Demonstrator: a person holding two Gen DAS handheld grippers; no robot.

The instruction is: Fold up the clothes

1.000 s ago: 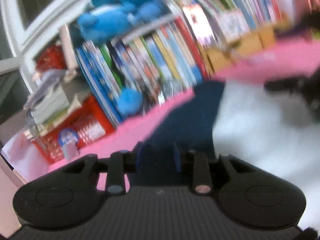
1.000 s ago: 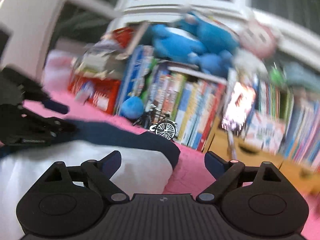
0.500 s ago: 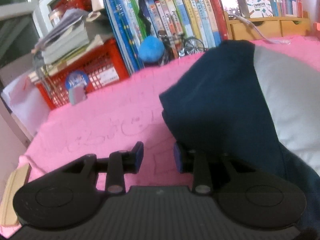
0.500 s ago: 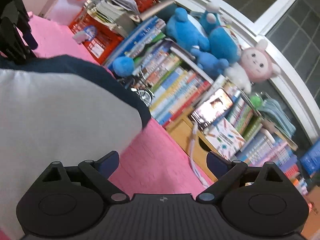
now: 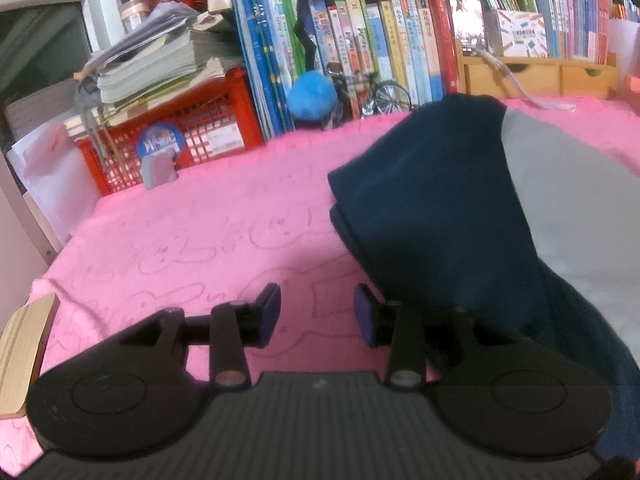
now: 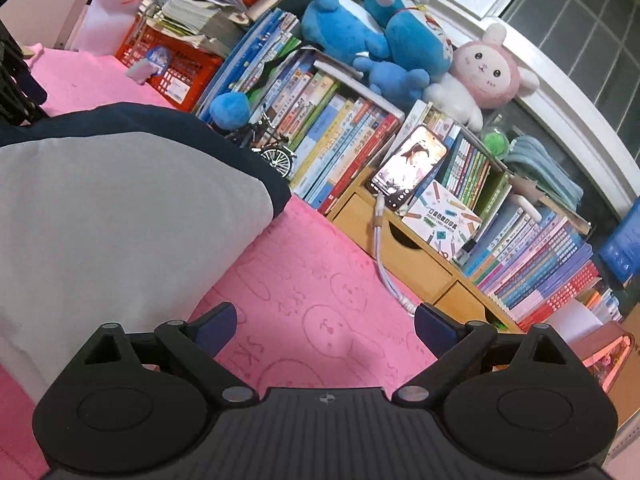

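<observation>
Pink-covered desk (image 5: 168, 232), bookshelf behind: navy-and-grey garment (image 5: 460, 208), folded.
Left hand-held gripper (image 5: 316, 314), jaws opening and empty, touches its navy edge; right hand-held gripper (image 6: 325, 324), spread and empty, just beside the grey.

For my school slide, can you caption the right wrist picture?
Open right gripper over a pink blanket, beside a folded navy-and-grey top.
</observation>
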